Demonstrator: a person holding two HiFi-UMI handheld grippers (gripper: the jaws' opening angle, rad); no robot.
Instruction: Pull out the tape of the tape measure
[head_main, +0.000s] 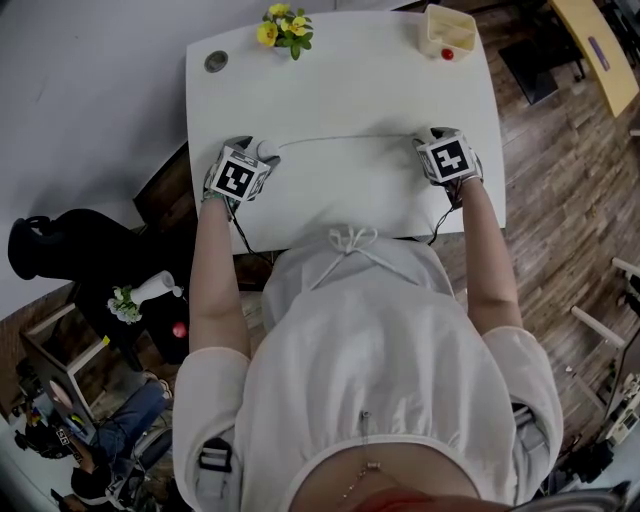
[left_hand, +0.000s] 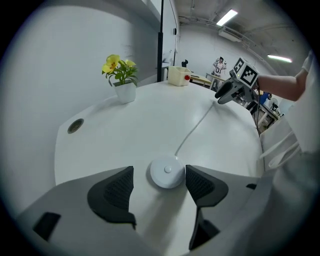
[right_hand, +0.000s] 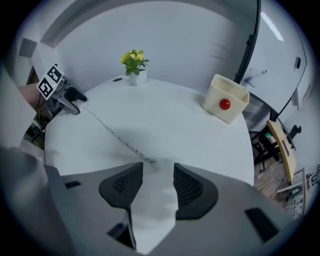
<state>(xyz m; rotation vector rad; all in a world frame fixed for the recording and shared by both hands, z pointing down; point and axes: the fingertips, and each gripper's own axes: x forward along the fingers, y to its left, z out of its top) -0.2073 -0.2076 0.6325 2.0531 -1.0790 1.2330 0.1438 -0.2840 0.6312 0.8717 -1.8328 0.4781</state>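
Currently the left gripper (left_hand: 159, 172) is standing with its jaws spread. The round white tape measure (left_hand: 167, 174) is lying between them, touching one jaw and clear of the other. Its tape (right_hand: 117, 135) is running flat across the white table (head_main: 340, 90) toward the right gripper (right_hand: 157, 167), whose jaws are also gaping and gripping nothing. The tape's end is lying just ahead of their tips. A flower pot (head_main: 286, 30) and a cream box (head_main: 448, 32) are sitting at the table's far edge.

Bright even light, fisheye edges dark and soft.
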